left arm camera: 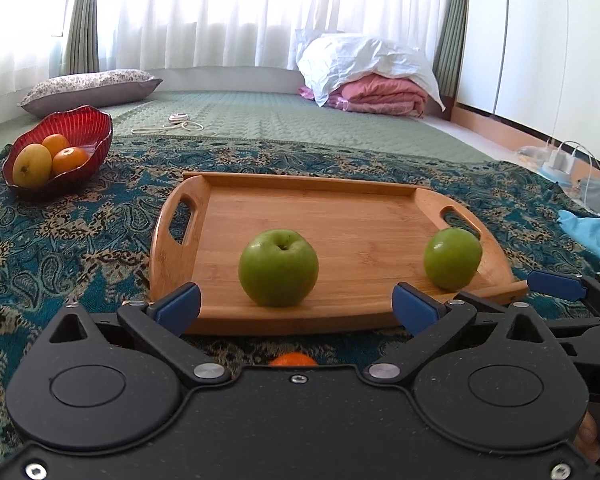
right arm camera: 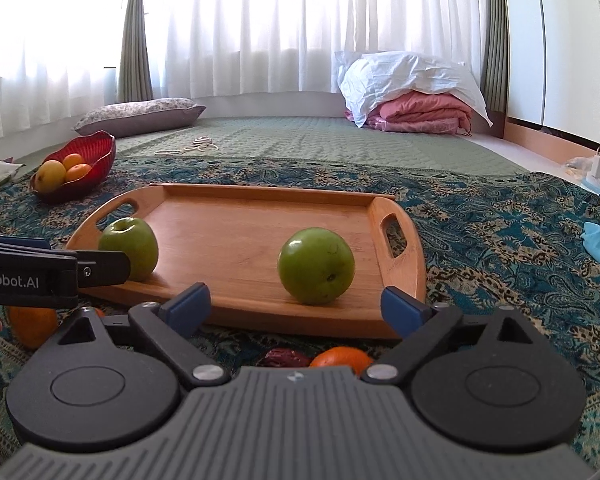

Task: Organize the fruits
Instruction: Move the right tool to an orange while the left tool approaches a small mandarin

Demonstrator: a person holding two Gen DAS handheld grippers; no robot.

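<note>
Two green apples sit on a wooden tray on the patterned cloth. The left apple lies just ahead of my open, empty left gripper. The right apple lies just ahead of my open, empty right gripper. Both apples show in each view: the right one and the left one. An orange and a dark red fruit lie under my right gripper. Another orange lies under the left gripper.
A red bowl holding a yellow mango and two oranges stands at the far left. A pillow, a white cord and folded pink bedding lie beyond. Blue cloth and chargers are at the right.
</note>
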